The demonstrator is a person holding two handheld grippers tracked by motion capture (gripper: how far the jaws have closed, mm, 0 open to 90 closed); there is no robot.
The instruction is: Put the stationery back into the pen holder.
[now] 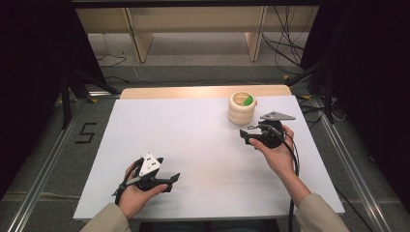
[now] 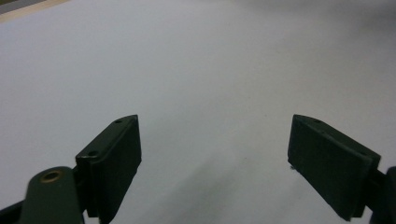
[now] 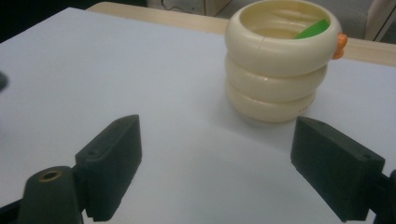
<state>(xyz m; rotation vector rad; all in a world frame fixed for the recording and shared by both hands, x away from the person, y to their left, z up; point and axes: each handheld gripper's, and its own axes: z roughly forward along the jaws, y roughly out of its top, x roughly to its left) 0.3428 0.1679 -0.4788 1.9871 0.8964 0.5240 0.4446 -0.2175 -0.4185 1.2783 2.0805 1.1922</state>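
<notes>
Right tool [image 1: 251, 137] is held with jaws spread wide, nothing between them, aimed at the cream ribbed container [image 3: 280, 60] just ahead on the white desk [image 1: 193, 140], toward its far right. Left tool [image 1: 162, 180] is likewise spread and empty, low over bare desk near the front left, well apart from the container. A green piece [image 3: 312, 29] is seen inside the rim. Container is judged light, rigid, smooth plastic, likely slippery; a grip across a groove between the rings is suggested.

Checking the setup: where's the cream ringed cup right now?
In the high view the cream ringed cup stands at the table's far right, just beyond the open right gripper; a green piece lies inside.
</notes>
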